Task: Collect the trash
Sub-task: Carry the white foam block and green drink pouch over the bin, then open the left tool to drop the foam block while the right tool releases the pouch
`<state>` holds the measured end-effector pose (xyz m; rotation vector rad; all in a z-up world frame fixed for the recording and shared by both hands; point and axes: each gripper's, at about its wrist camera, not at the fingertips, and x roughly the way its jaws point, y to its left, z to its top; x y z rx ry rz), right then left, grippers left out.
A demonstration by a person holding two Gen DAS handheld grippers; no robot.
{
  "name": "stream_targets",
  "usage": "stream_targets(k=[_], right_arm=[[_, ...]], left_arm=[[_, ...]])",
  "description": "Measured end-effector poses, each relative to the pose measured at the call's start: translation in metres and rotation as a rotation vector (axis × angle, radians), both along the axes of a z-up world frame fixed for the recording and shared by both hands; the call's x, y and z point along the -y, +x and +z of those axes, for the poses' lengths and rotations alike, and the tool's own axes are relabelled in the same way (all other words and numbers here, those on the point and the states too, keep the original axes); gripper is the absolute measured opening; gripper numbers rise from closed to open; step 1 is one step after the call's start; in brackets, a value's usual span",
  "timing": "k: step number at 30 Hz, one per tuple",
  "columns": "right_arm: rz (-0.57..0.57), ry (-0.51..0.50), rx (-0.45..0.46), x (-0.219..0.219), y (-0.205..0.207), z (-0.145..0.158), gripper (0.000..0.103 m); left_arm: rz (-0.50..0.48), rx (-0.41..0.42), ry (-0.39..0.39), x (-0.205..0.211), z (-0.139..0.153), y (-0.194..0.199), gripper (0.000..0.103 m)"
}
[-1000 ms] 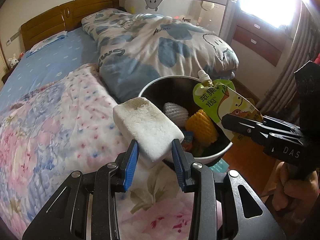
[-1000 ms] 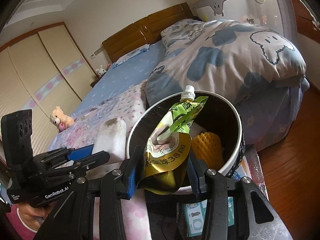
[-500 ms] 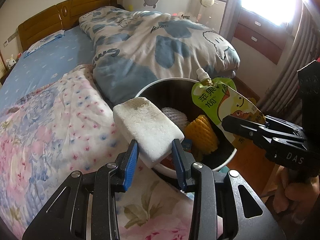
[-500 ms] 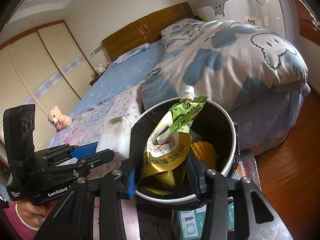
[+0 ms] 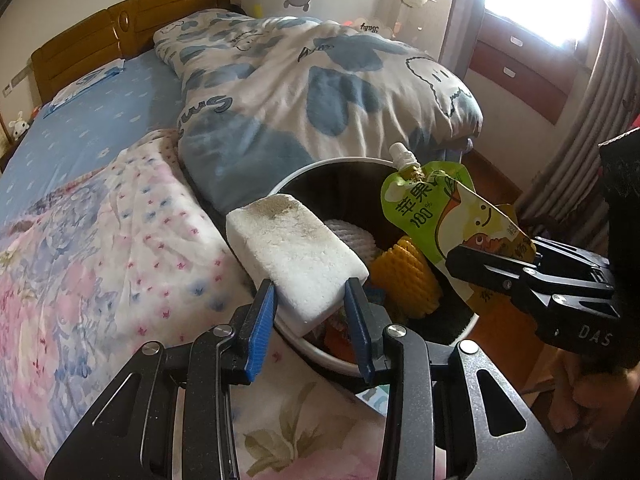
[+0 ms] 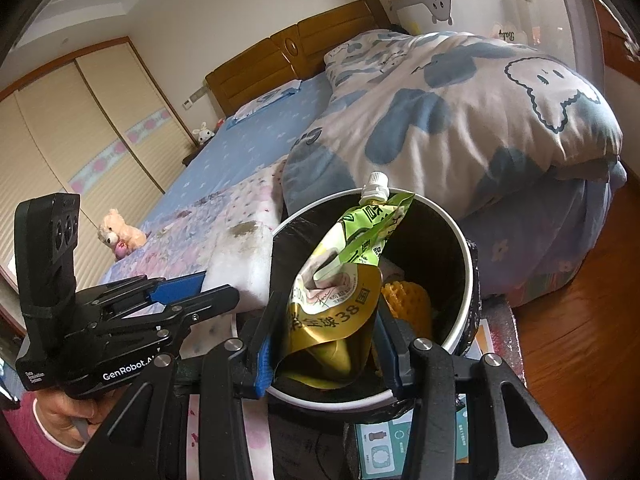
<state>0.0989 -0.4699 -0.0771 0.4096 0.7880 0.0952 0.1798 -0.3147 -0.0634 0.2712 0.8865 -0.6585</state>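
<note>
My left gripper (image 5: pixel 310 322) is shut on a white foam block (image 5: pixel 292 256) with a dirty top, held over the near-left rim of the white trash bin (image 5: pixel 320 354). The foam block (image 6: pixel 240 264) also shows beside the bin (image 6: pixel 466 276) in the right wrist view. My right gripper (image 6: pixel 326 348) is shut on a green and gold juice pouch (image 6: pixel 344 276) with a white spout, held above the bin's opening. The pouch (image 5: pixel 444 216) hangs at the bin's right side in the left wrist view. Inside the bin lie a yellow foam net (image 5: pixel 404 276) and a white foam net (image 5: pixel 352 236).
The bin stands by a bed (image 5: pixel 100 216) with a floral cover and a blue and white quilt (image 5: pixel 320 80). A wooden floor (image 6: pixel 580 344) lies to the right. A teddy bear (image 6: pixel 120 234) sits on the bed's far side. A booklet (image 6: pixel 384 452) lies under the bin.
My left gripper has carried the foam block rightward, further over the bin's rim. The right gripper and its pouch have stayed in place above the bin.
</note>
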Motion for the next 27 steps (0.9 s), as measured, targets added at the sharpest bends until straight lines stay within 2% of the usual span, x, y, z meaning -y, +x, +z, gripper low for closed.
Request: stream_targets(k=[11,13,16,17,18,25,27], right_arm=[[0.001,0.003,-0.023,0.009,0.004,-0.005,0.043],[0.000,0.007,-0.026,0.011,0.005,-0.006,0.046],[-0.017,0.006,-0.032,0.015,0.006,-0.007,0.047],[-0.025,0.012,-0.033,0.018,0.007,-0.007,0.051],[-0.032,0.019,-0.031,0.019,0.006,-0.007,0.057],[-0.091,0.060,-0.002,0.026,-0.007,-0.003,0.060],[-0.106,0.066,0.011,0.024,-0.014,-0.001,0.064]], left_arm=[[-0.011,-0.014,0.026,0.010,-0.008,0.008,0.039],[-0.011,-0.018,0.027,0.010,-0.009,0.010,0.039],[-0.012,-0.023,0.024,0.010,-0.008,0.011,0.047],[-0.010,-0.024,0.020,0.009,-0.008,0.011,0.058],[-0.004,-0.017,0.014,0.006,-0.007,0.010,0.065],[0.028,-0.016,-0.018,-0.010,-0.007,0.003,0.067],[0.053,-0.020,-0.032,-0.021,-0.008,-0.002,0.067]])
